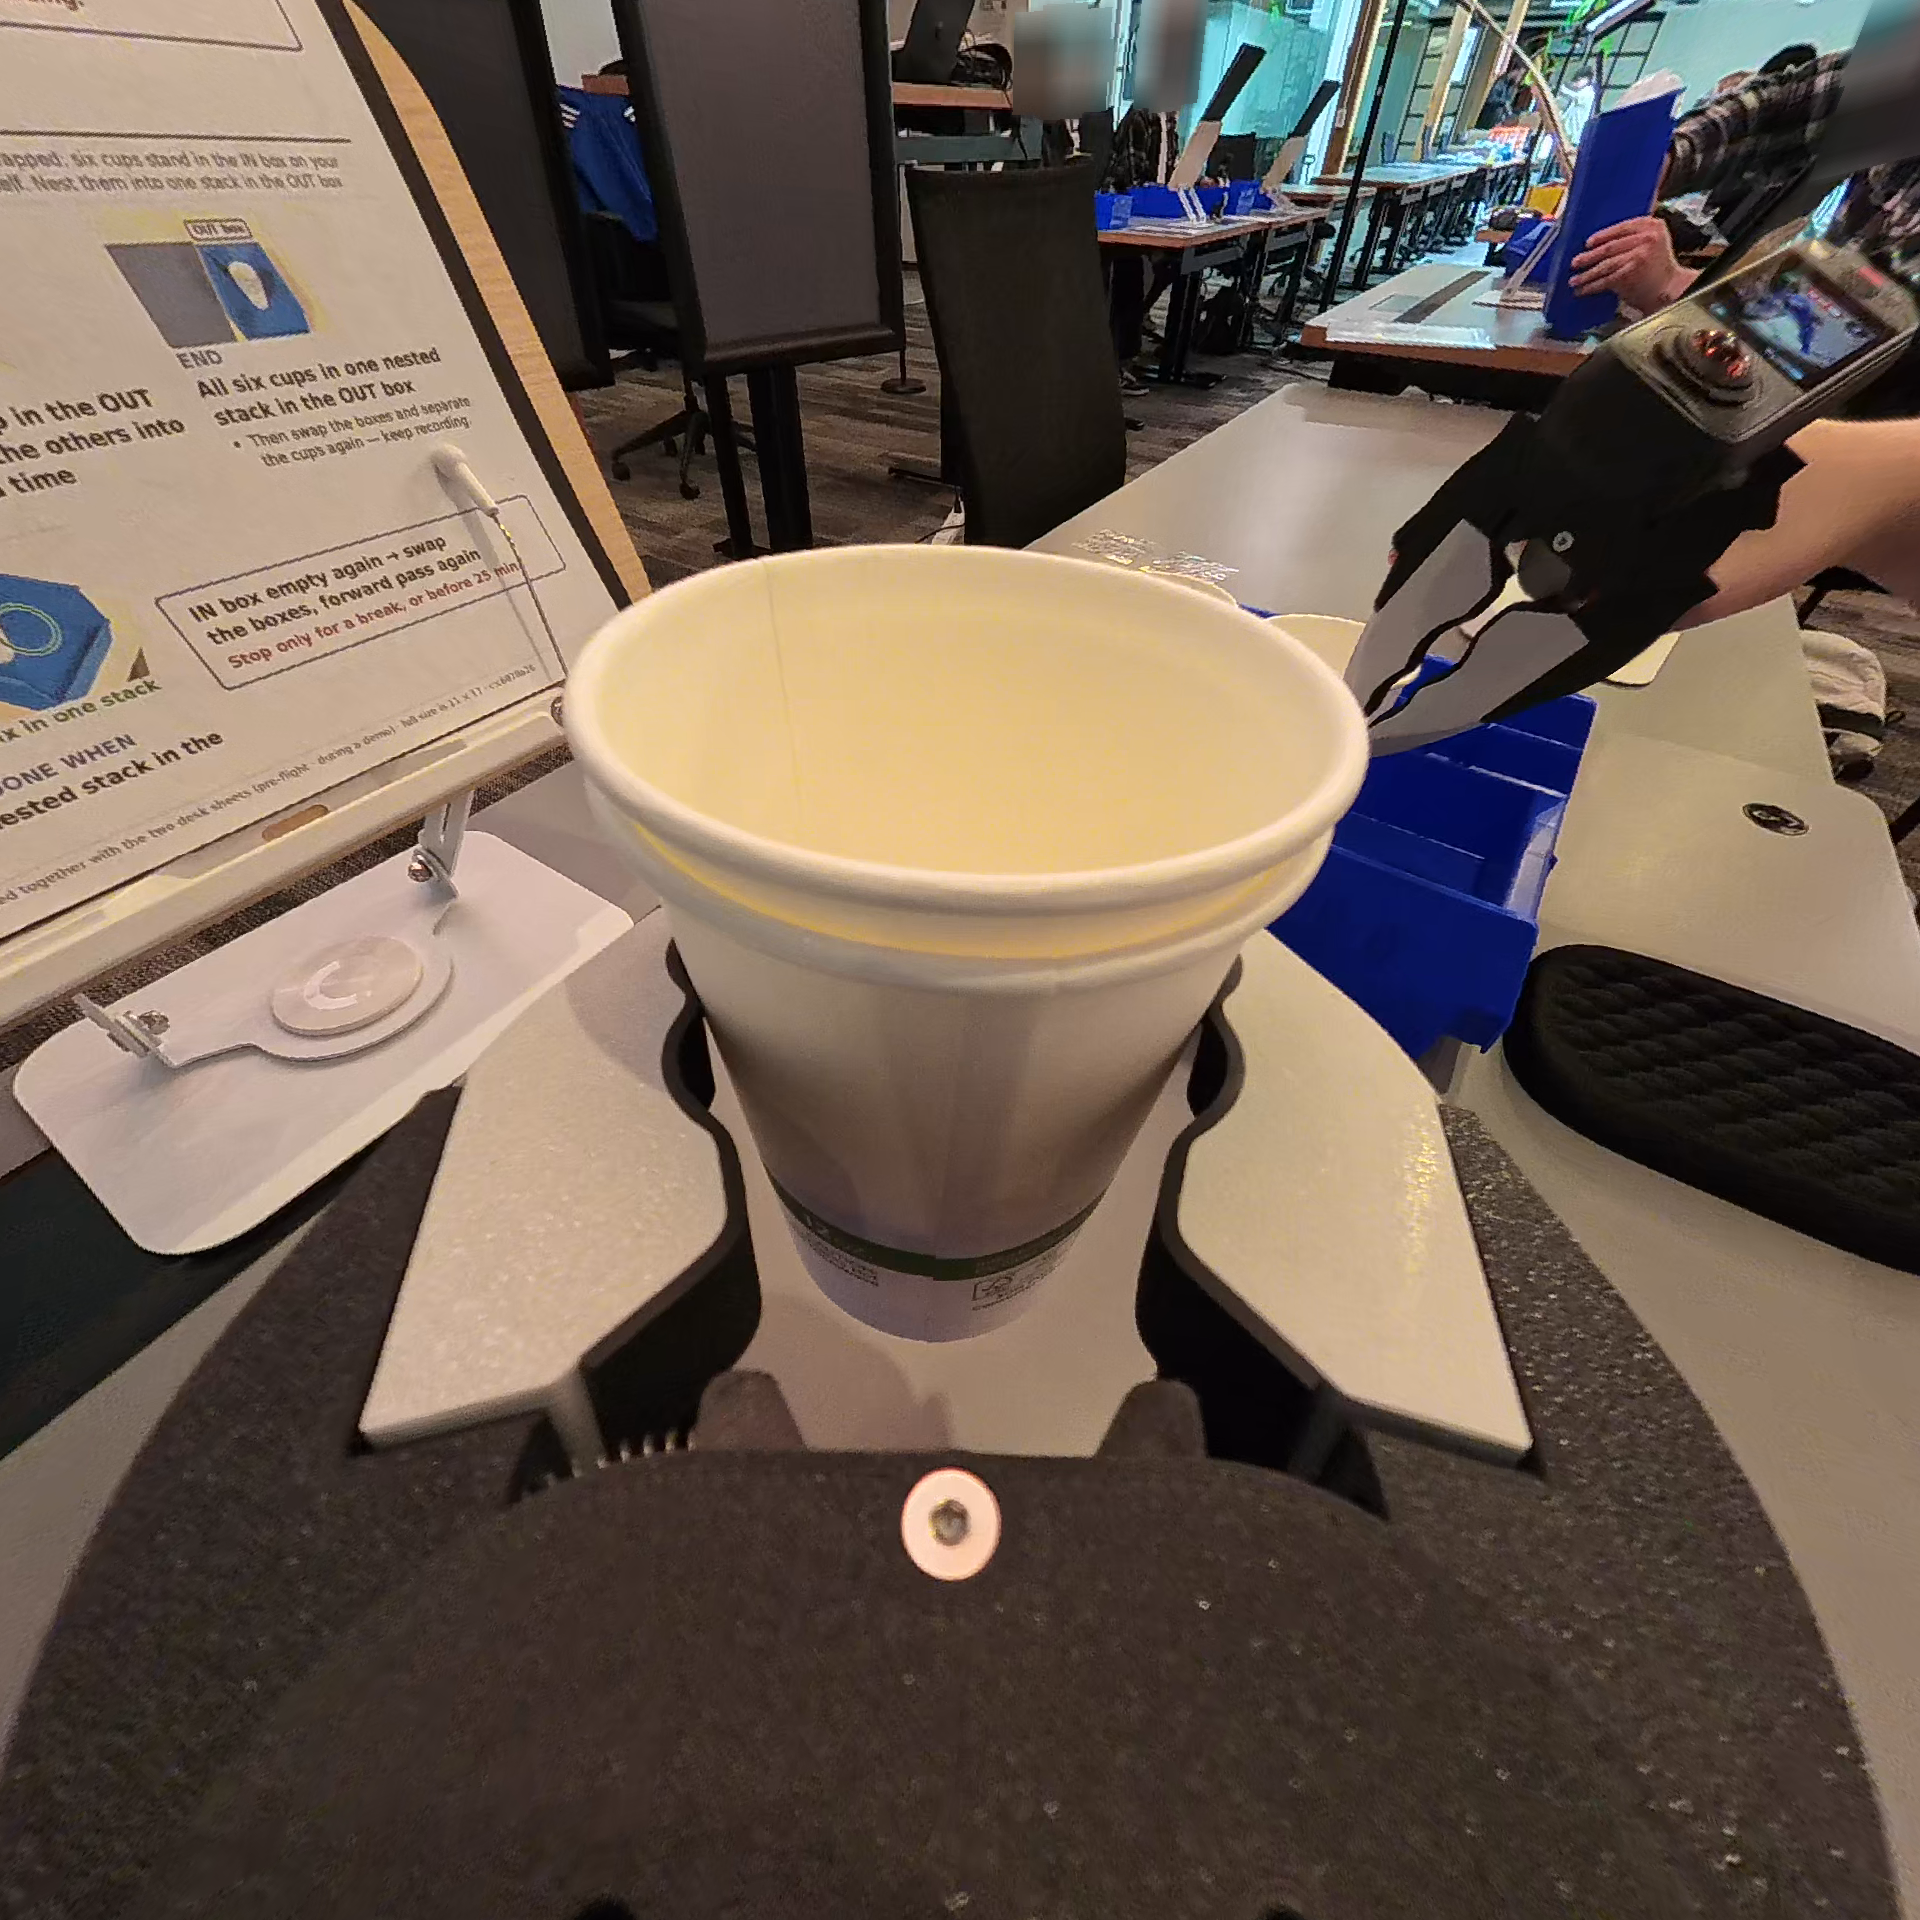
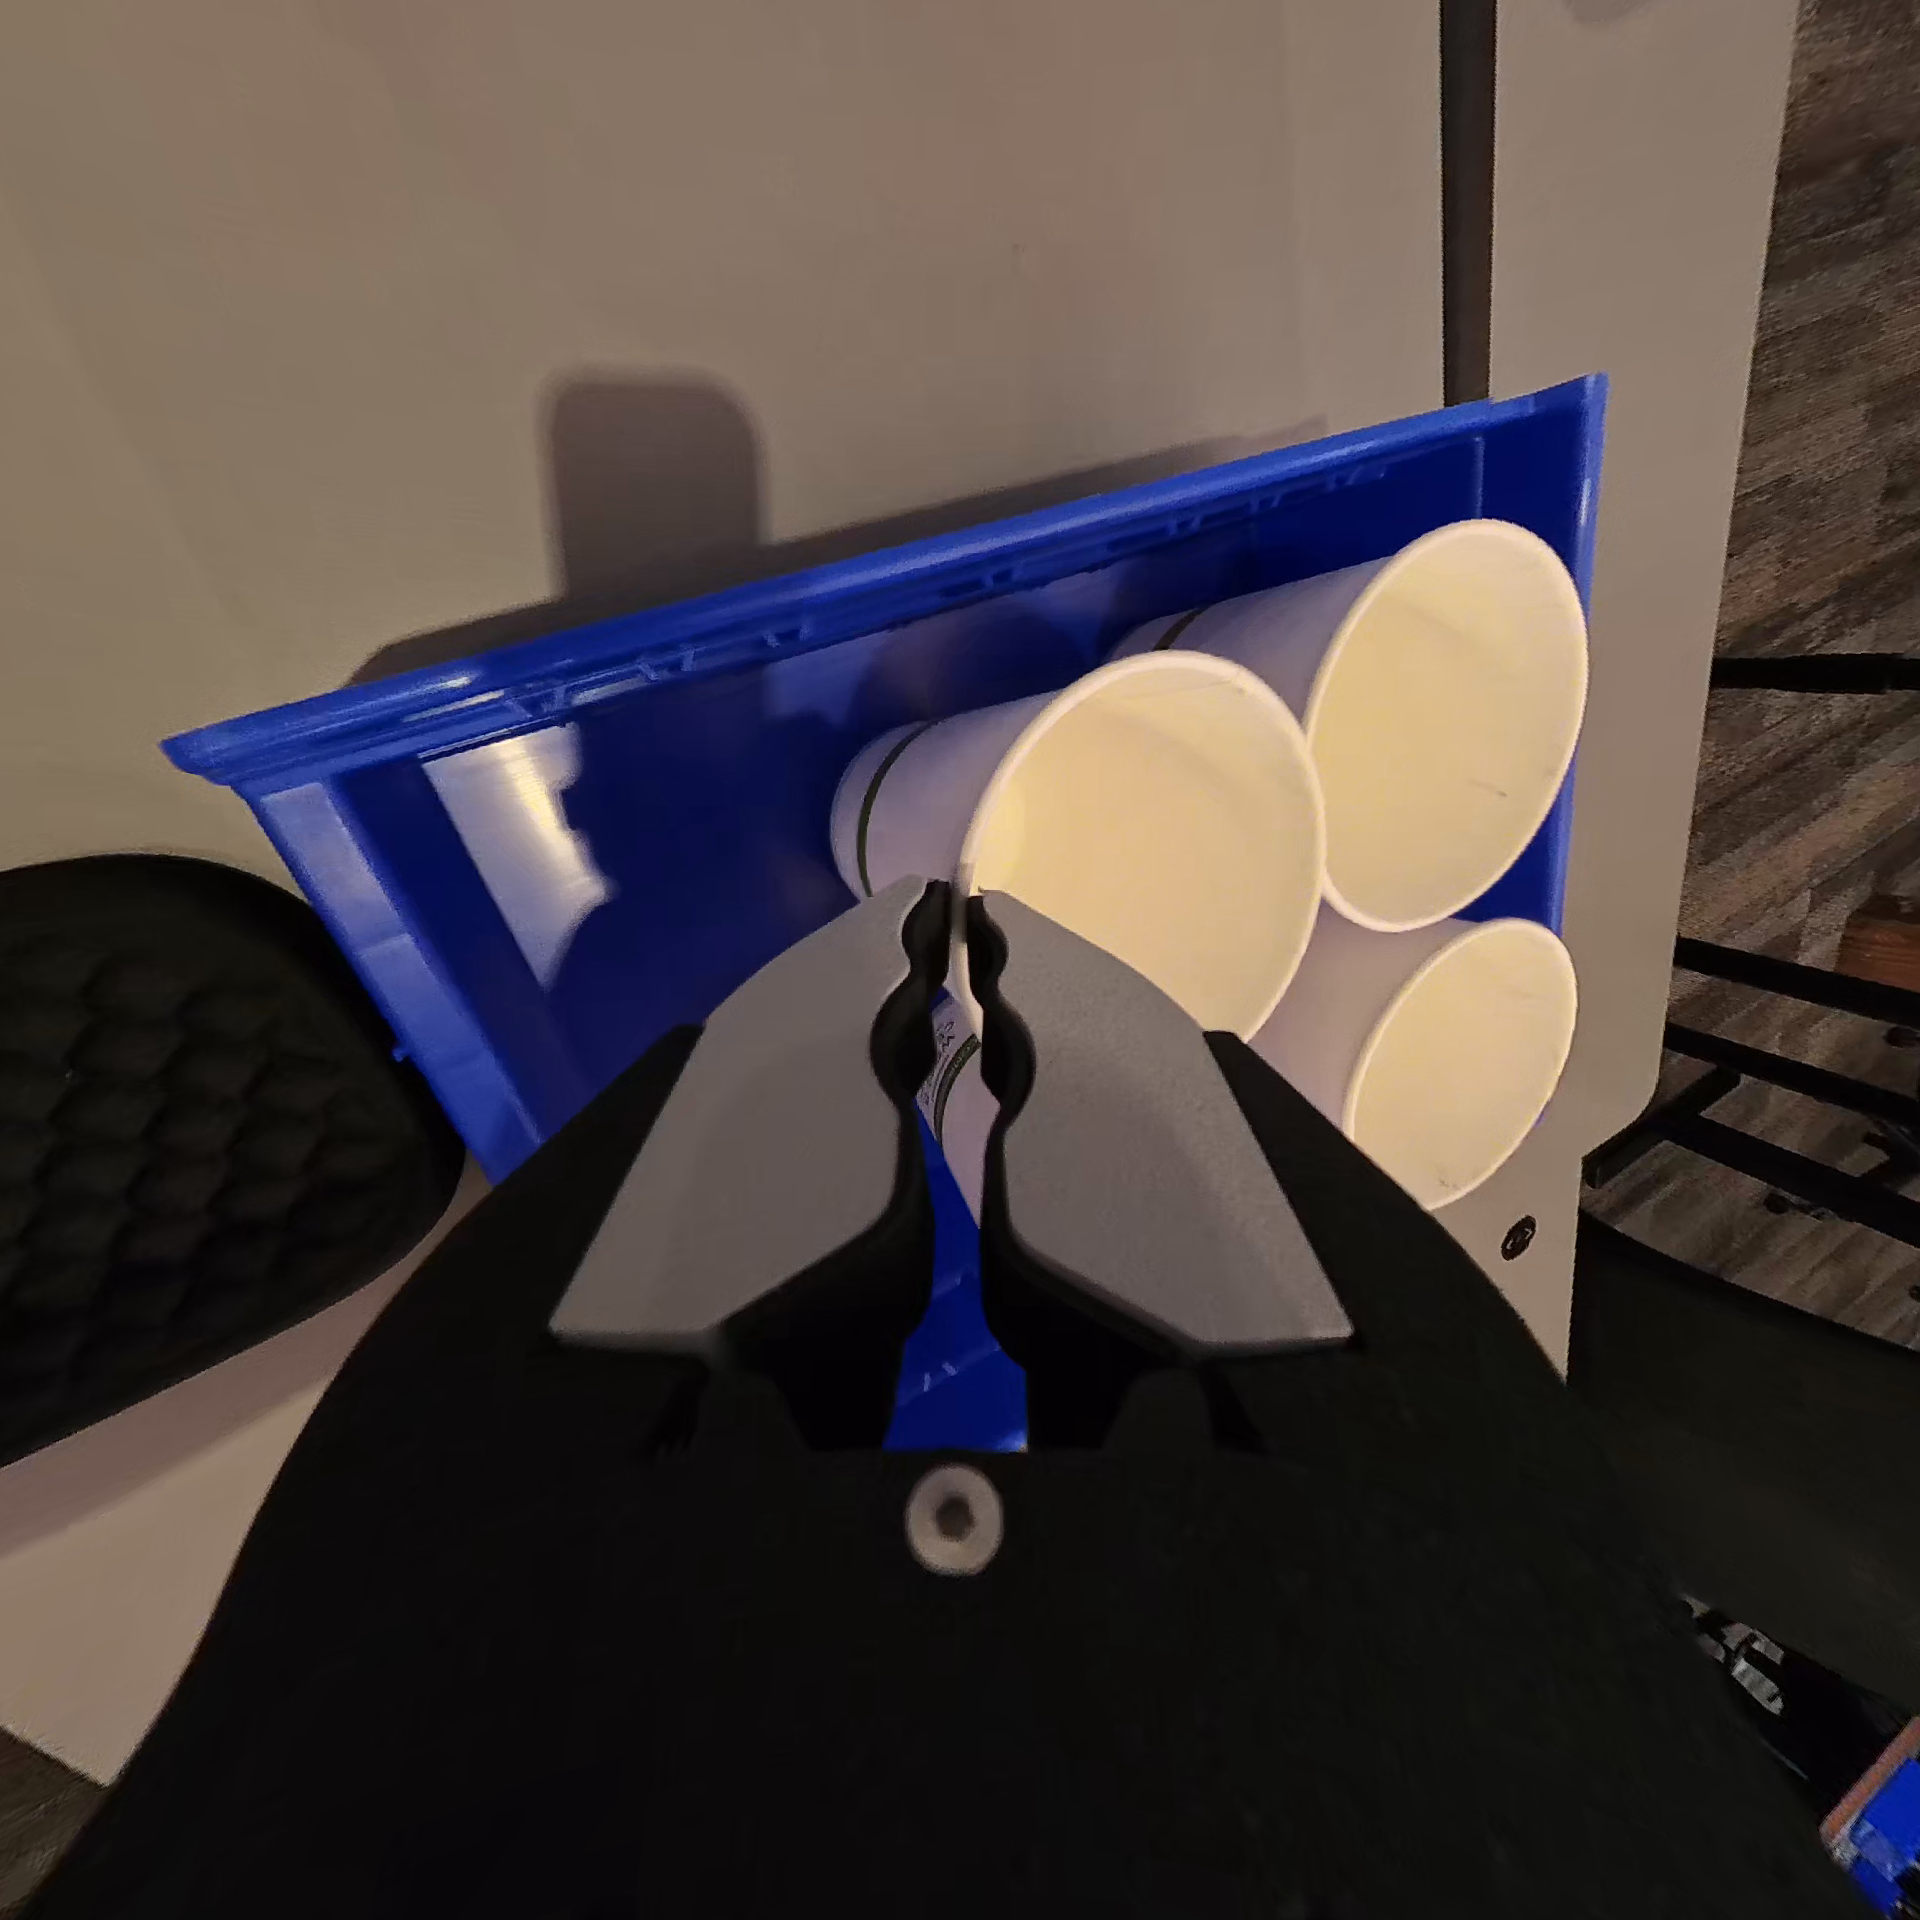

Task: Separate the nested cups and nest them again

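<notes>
Your work surface is a smooth pale grey table [image 1: 1278, 488], matte and flat, with a rounded corner seen from the right wrist view. On it sits a blue bin [image 2: 644, 665] of glossy moulded plastic, rectangular, with a ribbed rim and straight walls. Beside the bin lies a black pad [image 2: 177, 1122], oval, with a quilted honeycomb texture. To your left stands an instruction board [image 1: 239, 436], a printed sheet on a wooden-edged easel, propped on a white plastic base [image 1: 260, 1049] with rounded corners.

Your left gripper [image 1: 951, 1174] has broad grey plates edged in black scalloped rubber on a grainy black body. Its jaws are clamped on the lower wall of a nested stack of cups [image 1: 966, 935], held upright above the table. The stack is tapered white paper with a cream interior; two rolled rims show one above the other, and a green band circles the base.

Three single cups stand in the right end of the bin, touching one another: a near cup [image 2: 1143, 842], a far cup [image 2: 1444, 717] and a third cup [image 2: 1465, 1060], each a smooth cone with a thin rolled lip.

Your right gripper [image 2: 951, 904] points down into the bin. Its jaws are nearly together, pinching the rim of the near cup between the wavy rubber tips.
</notes>
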### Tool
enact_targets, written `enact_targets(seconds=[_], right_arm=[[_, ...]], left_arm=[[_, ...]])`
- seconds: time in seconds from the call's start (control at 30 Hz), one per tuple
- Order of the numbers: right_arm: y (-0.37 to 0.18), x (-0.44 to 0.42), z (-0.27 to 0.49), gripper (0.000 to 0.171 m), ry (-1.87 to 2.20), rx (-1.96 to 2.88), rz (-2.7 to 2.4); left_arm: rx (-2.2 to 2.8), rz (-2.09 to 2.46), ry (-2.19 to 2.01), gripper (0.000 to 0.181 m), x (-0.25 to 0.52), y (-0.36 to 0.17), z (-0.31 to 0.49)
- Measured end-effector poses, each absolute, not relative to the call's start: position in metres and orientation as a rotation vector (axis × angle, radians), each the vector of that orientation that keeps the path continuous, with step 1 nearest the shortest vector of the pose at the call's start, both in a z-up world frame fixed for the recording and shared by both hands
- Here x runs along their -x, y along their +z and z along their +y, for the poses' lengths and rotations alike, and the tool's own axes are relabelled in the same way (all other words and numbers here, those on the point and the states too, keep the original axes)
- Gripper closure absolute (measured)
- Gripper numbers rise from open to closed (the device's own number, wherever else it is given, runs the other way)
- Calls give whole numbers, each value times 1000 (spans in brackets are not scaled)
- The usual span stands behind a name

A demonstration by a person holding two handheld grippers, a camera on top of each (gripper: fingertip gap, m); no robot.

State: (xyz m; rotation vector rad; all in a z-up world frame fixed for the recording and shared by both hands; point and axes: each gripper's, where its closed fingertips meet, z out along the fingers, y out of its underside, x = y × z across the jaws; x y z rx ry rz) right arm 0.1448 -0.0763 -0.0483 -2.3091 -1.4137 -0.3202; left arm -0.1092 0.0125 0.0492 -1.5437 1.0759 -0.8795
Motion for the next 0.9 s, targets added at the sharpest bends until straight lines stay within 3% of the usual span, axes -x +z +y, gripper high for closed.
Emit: enact_targets(seconds=[0.9], right_arm=[[-56,-150,-68,167,-326,2308,-1398]], left_arm=[[1554,1084,-882,90,108,46,12]])
